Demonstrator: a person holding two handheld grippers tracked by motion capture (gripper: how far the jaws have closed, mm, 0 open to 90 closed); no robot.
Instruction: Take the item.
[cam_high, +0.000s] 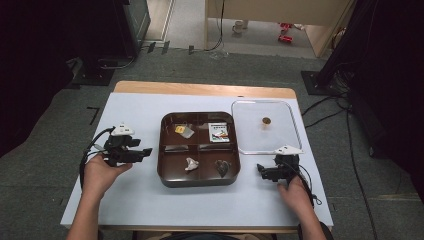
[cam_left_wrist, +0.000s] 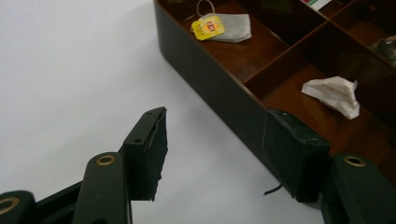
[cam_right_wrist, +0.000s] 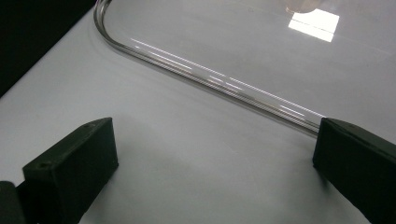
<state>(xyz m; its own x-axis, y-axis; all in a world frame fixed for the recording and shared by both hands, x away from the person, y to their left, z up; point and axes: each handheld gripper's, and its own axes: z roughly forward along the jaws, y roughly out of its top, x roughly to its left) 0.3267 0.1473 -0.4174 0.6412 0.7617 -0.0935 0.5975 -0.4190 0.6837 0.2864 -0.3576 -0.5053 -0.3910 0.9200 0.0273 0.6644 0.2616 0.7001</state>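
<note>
**Both grippers wide, parked either side of the box**

Nearest the camera, two forearms come in over the near edge of the pale grey-white tabletop, and there's a bare stretch of surface between them. The left gripper sits in the left hand, its jaws spread apart and holding nothing, pointed at the left wall of the dark brown four-compartment plastic tray. In the left gripper view that wall runs just beyond the right jaw, with open white table ahead of the left jaw.

Over on the right, the right gripper is spread wide too, nothing between the jaws, with a clear gap of table between it and the tray's right side. In the right gripper view the rim of the clear, round-cornered plastic lid crosses just ahead of the jaws, lying flat on the table.

Into the tray: a crumpled white paper packet near left, a dark wrapped piece near right, a tea bag with a yellow tag far left, a small white printed sachet far right.

Beyond that, the table's wooden far edge, then grey carpeted floor with cables and black stands at both sides.
</note>
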